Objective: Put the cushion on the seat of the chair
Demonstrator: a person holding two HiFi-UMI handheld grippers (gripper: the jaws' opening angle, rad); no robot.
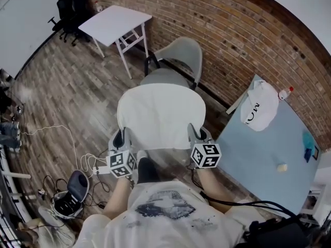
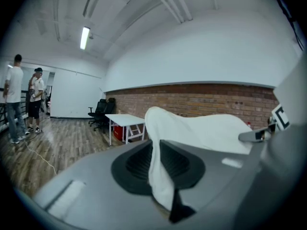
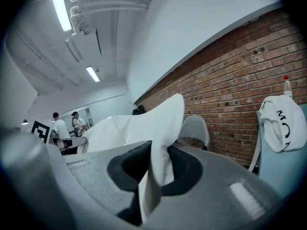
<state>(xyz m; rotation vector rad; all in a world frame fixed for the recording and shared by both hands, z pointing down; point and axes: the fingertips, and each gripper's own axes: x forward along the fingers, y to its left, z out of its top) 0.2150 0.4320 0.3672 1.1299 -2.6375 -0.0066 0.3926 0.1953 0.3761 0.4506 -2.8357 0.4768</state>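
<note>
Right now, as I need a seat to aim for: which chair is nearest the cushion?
The grey shell chair beyond the cushion, by the brick wall. The black office chairs stand far in the corner, past the white table.

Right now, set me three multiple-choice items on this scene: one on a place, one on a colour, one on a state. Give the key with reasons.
1. Where is the cushion relative to the chair?
A. Lying on the floor beside it
B. Flat on its seat
C. Held up in front of it

2. What colour is that chair?
A. Grey
B. Red
C. Blue

3. How do the left gripper and the right gripper stand?
A. Both open and empty
B. Both shut on the cushion
C. Only the left one grips it

Key:
1 C: the right gripper view shows the cushion raised, with the chair beyond it.
2 A: the head view shows a pale grey shell and seat.
3 B: in each gripper view, white fabric is pinched between the dark pads.
</note>
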